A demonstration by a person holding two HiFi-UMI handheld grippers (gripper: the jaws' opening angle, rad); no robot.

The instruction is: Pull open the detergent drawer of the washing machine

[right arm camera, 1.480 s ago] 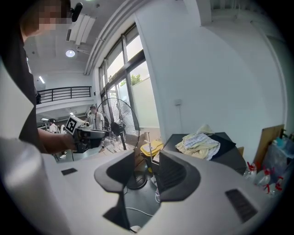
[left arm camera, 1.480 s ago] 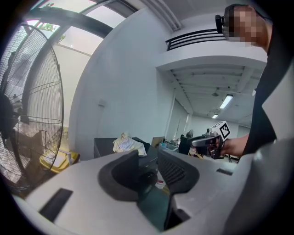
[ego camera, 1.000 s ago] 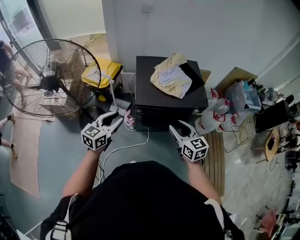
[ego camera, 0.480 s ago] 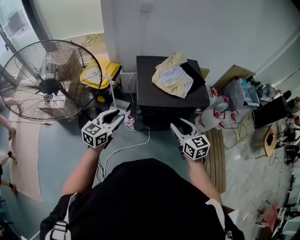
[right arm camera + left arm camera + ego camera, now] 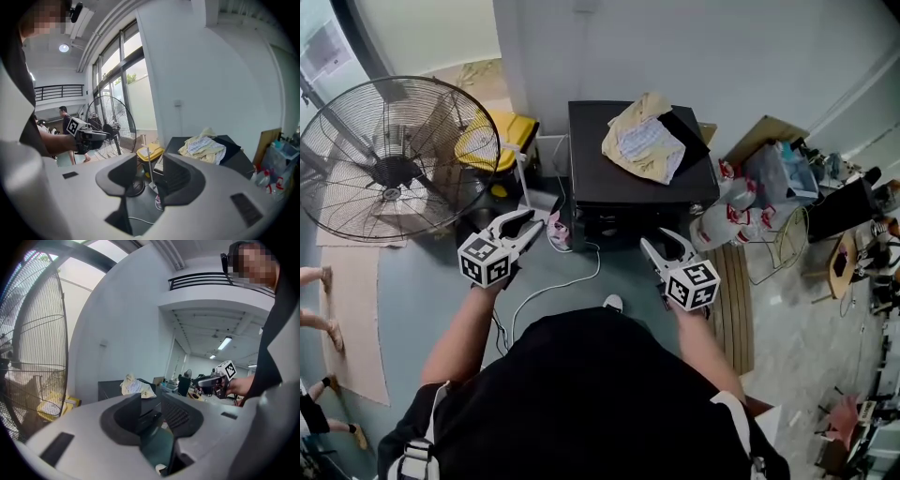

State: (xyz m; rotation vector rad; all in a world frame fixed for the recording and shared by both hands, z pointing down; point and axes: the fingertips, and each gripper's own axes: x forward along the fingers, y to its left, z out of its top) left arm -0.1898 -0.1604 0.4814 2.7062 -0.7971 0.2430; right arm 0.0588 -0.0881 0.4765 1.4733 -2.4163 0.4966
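Standing just ahead, the black boxy washing machine (image 5: 633, 178) is judged nearer the right gripper (image 5: 664, 242) than the left gripper (image 5: 525, 225); both are held wide open, empty.

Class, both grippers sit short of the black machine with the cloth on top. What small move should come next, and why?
Probably ease the left gripper forward to the machine's front top edge: its jaws stand apart and empty, short of the machine, so nothing is gripped yet. The drawer itself isn't clear here.

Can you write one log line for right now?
left hand-held gripper: open, empty | right hand-held gripper: open, empty | washing machine: ahead, untouched
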